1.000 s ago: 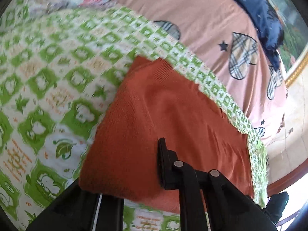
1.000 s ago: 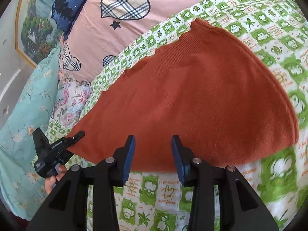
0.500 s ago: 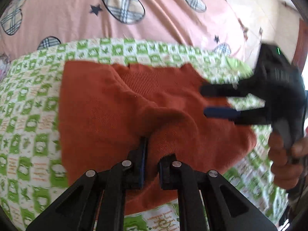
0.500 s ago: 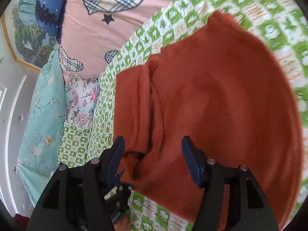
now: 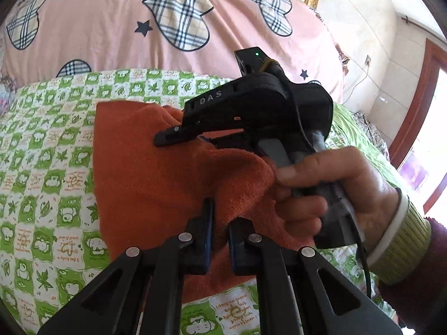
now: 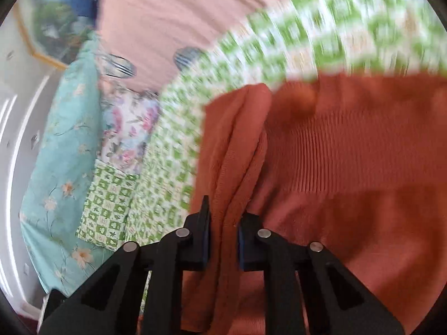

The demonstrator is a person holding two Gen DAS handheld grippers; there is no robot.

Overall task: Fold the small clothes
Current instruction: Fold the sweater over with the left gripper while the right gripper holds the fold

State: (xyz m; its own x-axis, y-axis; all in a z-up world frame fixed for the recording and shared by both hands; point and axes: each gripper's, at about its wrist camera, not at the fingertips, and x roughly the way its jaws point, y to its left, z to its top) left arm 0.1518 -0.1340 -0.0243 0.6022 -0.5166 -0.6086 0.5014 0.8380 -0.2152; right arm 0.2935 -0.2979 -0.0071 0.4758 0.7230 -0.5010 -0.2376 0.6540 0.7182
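An orange knit garment [image 5: 145, 173] lies on the green and white patterned sheet [image 5: 47, 184], partly folded over itself. My left gripper [image 5: 220, 223] is shut on a raised fold of the garment. The right gripper [image 5: 195, 139], held in a hand, sits over the garment's far part in the left wrist view, with cloth between its fingers. In the right wrist view the right gripper [image 6: 223, 229] is shut on a bunched edge of the orange garment [image 6: 349, 162]. That view is motion blurred.
A pink duvet [image 5: 111, 28] with plaid hearts lies beyond the sheet. A turquoise floral pillow [image 6: 61, 145] and a flowered cloth [image 6: 128, 128] sit to the left in the right wrist view. A wall and a wooden door frame [image 5: 416, 117] stand at the right.
The right gripper has closed on the garment's edge and moved in close over the garment. The left gripper stays shut on its fold, which is lifted across the garment.
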